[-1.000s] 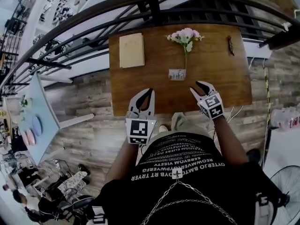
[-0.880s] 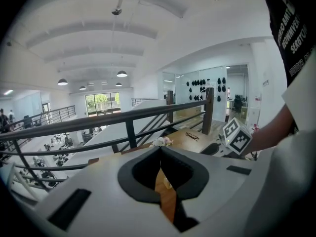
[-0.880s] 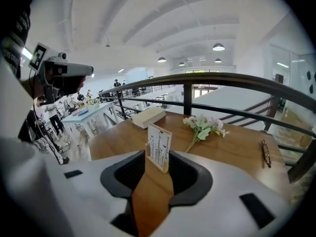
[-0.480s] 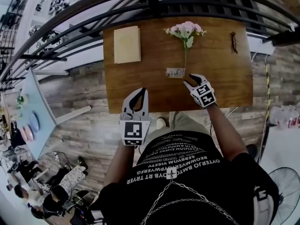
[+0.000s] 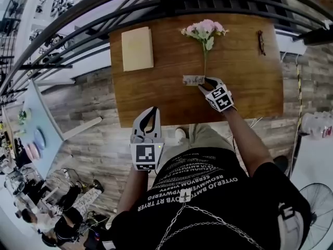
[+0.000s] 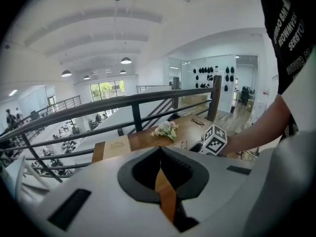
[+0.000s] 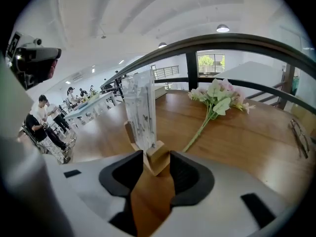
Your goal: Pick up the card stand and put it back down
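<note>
1. Wooden base of the card stand (image 7: pixel 142 115) is sitting between the right gripper's (image 7: pixel 157 155) spread jaws, which have just been opening; no pad is visibly pressing it.
2. It is standing mid-table (image 5: pixel 244 87), card upright, its long axis running along the near edge, its right end facing the gripper.
3. Left gripper (image 5: pixel 153 111), jaws pressed together, is hanging beyond the near edge, farther off.
</note>
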`<action>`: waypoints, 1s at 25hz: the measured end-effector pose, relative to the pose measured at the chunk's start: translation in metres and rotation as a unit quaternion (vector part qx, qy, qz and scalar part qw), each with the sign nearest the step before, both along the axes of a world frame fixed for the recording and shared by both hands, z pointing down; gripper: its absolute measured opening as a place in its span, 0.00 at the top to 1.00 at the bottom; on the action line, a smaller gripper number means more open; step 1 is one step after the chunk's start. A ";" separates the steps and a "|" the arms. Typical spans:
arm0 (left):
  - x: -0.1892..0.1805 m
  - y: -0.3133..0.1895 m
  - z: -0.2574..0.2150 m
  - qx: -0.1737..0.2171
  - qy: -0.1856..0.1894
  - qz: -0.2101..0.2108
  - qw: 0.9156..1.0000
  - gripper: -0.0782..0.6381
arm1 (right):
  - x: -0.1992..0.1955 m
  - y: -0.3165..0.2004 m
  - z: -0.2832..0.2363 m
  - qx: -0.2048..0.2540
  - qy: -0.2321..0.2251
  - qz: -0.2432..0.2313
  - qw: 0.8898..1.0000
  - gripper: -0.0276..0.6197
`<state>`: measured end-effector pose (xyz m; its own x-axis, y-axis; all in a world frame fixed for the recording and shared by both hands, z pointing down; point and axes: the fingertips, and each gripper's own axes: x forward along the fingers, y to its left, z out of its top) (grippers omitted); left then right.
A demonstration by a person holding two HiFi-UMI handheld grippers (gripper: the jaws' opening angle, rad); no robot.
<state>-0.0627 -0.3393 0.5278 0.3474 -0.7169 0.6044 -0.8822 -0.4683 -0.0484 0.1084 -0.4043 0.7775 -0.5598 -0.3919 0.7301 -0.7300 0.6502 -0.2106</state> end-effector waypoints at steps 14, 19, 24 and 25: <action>-0.020 0.034 0.010 -0.019 -0.028 -0.004 0.999 0.85 | -0.010 0.012 0.012 0.023 -0.009 -0.013 1.000 0.72; -0.023 0.049 0.003 -0.014 -0.026 0.001 1.000 0.85 | -0.012 0.028 0.000 0.024 -0.023 0.002 0.999 0.72; -0.028 0.059 -0.006 0.003 -0.022 0.003 1.000 0.85 | -0.009 0.038 -0.019 0.032 -0.027 0.017 0.999 0.72; -0.028 0.061 -0.008 0.006 -0.020 0.004 1.000 0.85 | -0.007 0.040 -0.024 0.035 -0.026 0.018 0.999 0.72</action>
